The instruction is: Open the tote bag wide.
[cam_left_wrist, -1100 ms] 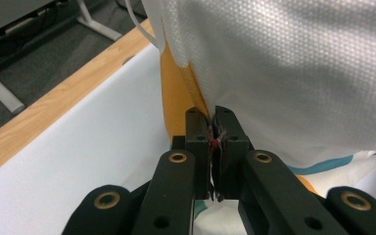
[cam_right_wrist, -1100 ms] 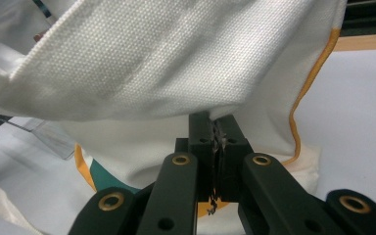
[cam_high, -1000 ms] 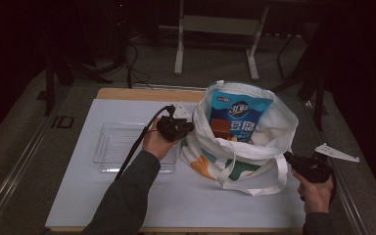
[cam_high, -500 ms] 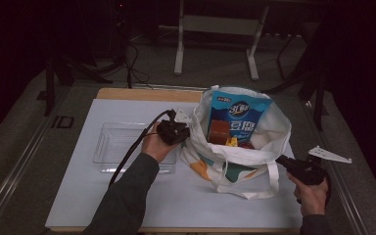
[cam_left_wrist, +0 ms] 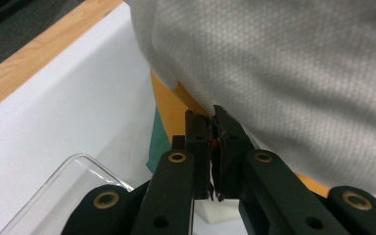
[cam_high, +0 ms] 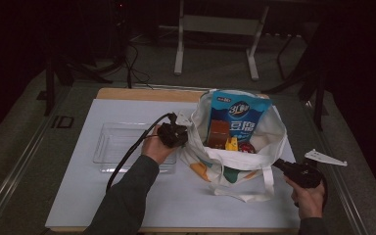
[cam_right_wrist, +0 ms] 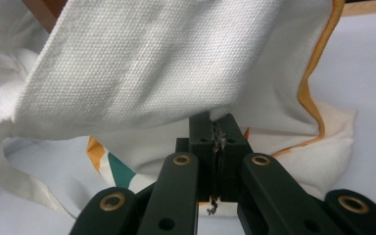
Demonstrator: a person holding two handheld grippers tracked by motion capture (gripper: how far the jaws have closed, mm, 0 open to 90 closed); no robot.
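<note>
On table: 2 tools on bag point(cam_high: 235, 164)

place: lab / recording studio | dark surround, black drapes | wood-edged table point(cam_high: 127, 94) under white sheet point(cam_high: 103, 196) | grey carpet floor point(cam_high: 24, 161) | loose cables point(cam_high: 132, 68) at back | white metal stand legs point(cam_high: 178, 46) behind table

Left gripper point(cam_high: 182, 133) was held level, jaws clamped together. Right gripper point(cam_high: 277, 165) sat lower, jaws likewise pressed closed.
</note>
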